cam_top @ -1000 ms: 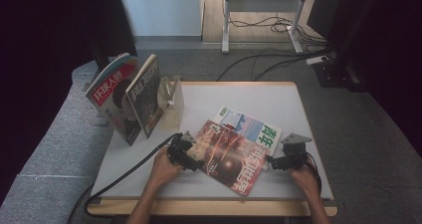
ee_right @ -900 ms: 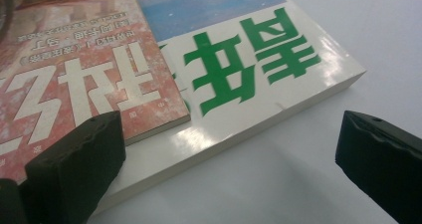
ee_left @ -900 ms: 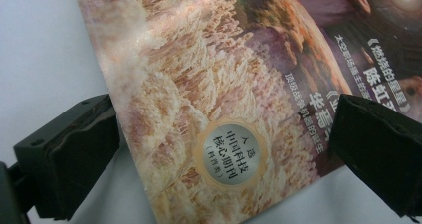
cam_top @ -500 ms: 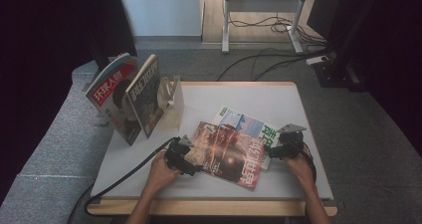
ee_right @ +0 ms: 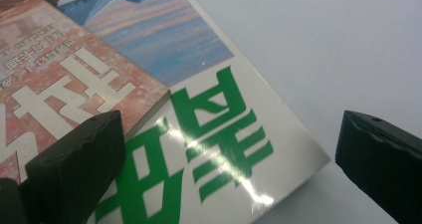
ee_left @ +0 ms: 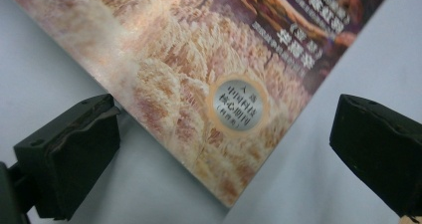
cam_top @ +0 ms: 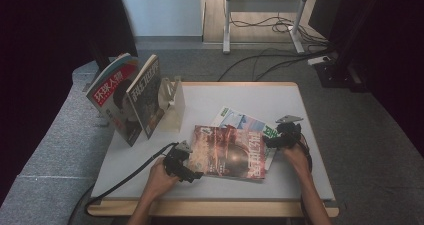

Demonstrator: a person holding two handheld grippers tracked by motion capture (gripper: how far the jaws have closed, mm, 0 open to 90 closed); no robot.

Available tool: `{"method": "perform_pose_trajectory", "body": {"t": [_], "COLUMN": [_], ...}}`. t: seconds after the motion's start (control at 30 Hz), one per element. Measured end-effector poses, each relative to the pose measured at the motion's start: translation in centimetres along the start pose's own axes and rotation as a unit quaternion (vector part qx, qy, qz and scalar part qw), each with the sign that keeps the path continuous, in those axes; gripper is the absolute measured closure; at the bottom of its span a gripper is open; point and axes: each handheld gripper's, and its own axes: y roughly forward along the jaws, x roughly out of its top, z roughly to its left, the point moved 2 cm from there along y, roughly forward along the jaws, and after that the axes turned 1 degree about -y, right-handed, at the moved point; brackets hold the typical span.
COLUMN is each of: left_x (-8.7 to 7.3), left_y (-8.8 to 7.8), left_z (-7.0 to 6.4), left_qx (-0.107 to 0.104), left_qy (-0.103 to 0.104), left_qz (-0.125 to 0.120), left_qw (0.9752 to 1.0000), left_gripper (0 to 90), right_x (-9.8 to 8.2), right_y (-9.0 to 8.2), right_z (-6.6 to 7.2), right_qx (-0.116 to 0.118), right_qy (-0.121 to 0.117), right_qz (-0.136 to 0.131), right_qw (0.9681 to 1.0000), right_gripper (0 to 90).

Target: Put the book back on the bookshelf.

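Two tongs, both wide open and holding nothing: left tongs at red magazine corner, right tongs over green-lettered magazine. Risk: the glossy, flat corner could slip free, or the right could pinch both magazines together.

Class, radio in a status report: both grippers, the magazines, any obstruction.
Left gripper open, straddling the red magazine corner. Right gripper open over the green-lettered magazine beneath it. Neither gripped. Rack with two upright magazines stands clear, far left.

Dim dark surroundings, bright table; glare on blurred magazine cover.
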Motion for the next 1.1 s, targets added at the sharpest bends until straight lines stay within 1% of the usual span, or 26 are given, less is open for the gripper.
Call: {"method": "perform_pose_trajectory", "body": {"t": [0.13, 0.23, 0.3, 0.37, 0.43, 0.5, 0.63, 0.7, 0.73, 0.77, 0.8, 0.9, 0.97, 1.03, 1.1], "left_x": [-0.2, -0.3, -0.4, -0.5, -0.6, -0.5, 0.4, 0.9, 1.1, 1.4, 1.5, 2.4, 3.0, 3.6, 4.3], "left_y": [0.0, 0.0, -0.2, -0.4, -0.8, -1.4, -2.5, -2.7, -2.7, -2.8, -2.8, -2.6, -2.5, -2.4, -2.3], "left_z": [-0.7, -0.9, -0.8, -0.5, -0.1, 0.2, 0.8, 1.0, 1.1, 1.3, 1.4, 1.6, 1.7, 1.9, 2.2], "left_qx": [-0.017, -0.015, -0.01, -0.003, 0.0, -0.005, 0.006, 0.011, 0.01, -0.001, -0.006, 0.011, 0.009, 0.017, 0.018], "left_qy": [0.005, 0.012, 0.019, 0.027, 0.026, 0.021, 0.019, 0.021, 0.021, 0.016, 0.014, 0.025, 0.025, 0.031, 0.03], "left_qz": [-0.001, 0.003, 0.01, 0.015, 0.003, -0.01, -0.029, -0.032, -0.039, -0.05, -0.049, -0.041, -0.043, -0.044, -0.045], "left_qw": [0.9998, 0.9998, 0.9997, 0.9995, 0.9996, 0.9997, 0.9994, 0.9992, 0.999, 0.9986, 0.9987, 0.9988, 0.9987, 0.9984, 0.9984], "left_gripper": [0.0, 0.0, 0.0, 0.0, 0.0, 0.0, 0.0, 0.0, 0.0, 0.7, 1.1, 0.5, 0.5, 0.3, 0.2], "right_x": [0.6, 0.9, 0.9, 0.8, 0.8, 0.8, 0.9, 0.9, 0.8, 0.8, 0.7, 0.3, -0.1, -0.5, -0.8], "right_y": [0.7, 1.1, 1.2, 1.2, 1.0, 0.8, -0.1, -0.6, -0.9, -1.1, -1.4, -1.9, -2.3, -2.6, -3.0], "right_z": [0.0, -0.1, -0.2, -0.2, -0.1, 0.0, 0.1, 0.3, 0.4, 0.5, 0.6, 1.0, 1.5, 1.9, 2.3], "right_qx": [-0.001, 0.0, 0.006, 0.008, 0.006, 0.008, 0.012, 0.016, 0.019, 0.023, 0.027, 0.038, 0.05, 0.059, 0.071], "right_qy": [0.005, 0.008, 0.013, 0.015, 0.009, 0.006, 0.003, 0.002, 0.001, 0.0, 0.0, -0.001, -0.002, -0.004, -0.004], "right_qz": [-0.004, -0.007, -0.008, -0.008, -0.009, -0.01, -0.018, -0.022, -0.024, -0.026, -0.026, -0.029, -0.028, -0.029, -0.029], "right_qw": [1.0, 0.9999, 0.9999, 0.9998, 0.9999, 0.9999, 0.9998, 0.9996, 0.9995, 0.9994, 0.9993, 0.9989, 0.9984, 0.9979, 0.997], "right_gripper": [0.9, 1.0, 1.0, 1.4, 1.8, 1.8, 1.8, 1.8, 1.8, 1.8, 1.8, 1.9, 1.9, 1.9, 1.9]}}
